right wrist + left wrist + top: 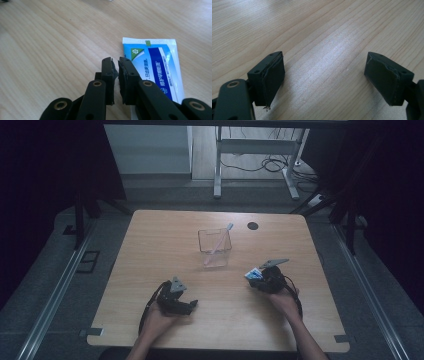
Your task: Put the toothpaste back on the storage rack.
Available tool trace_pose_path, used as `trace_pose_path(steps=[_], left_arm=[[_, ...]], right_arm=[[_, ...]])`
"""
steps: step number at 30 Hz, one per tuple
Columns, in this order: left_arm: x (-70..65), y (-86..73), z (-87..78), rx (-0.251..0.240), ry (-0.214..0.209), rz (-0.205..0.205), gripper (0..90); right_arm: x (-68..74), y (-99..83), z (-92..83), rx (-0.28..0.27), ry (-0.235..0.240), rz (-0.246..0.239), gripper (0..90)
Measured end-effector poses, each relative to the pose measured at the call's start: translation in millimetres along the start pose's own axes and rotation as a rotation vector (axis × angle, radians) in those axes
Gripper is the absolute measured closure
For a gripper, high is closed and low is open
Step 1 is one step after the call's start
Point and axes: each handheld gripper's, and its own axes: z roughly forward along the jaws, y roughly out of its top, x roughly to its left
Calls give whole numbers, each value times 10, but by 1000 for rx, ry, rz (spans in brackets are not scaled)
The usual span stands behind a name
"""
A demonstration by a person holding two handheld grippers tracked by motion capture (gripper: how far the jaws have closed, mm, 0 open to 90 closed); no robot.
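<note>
One tube, lower right of the right gripper view, beside the right hand-held gripper, jaws together, empty. Left hand-held gripper apart. Likely soft, light; grip its flat crimped end.

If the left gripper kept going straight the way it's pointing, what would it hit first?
Most likely the light wooden tabletop: the left gripper, its black jaws wide apart and holding nothing, angles down at bare wood. How close it is can't be judged.

The blue-and-white tube bears Chinese lettering, too small to read
</note>
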Motion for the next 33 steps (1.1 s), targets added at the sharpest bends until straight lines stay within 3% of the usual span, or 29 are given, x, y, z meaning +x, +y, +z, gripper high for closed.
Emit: trace_pose_path(steps=[5,13,22,33], left_arm=[[0,0,0,0,0,0,166],[0,0,0,0,0,0,166],[0,0,0,-1,0,0,166],[0,0,0,0,0,0,166]], right_arm=[[-35,43,-1,3,-26,15,818],[-63,101,14,18,-19,30,771],[-10,96,-155,24,3,0,608],[-72,28,-419,64,-37,-28,423]])
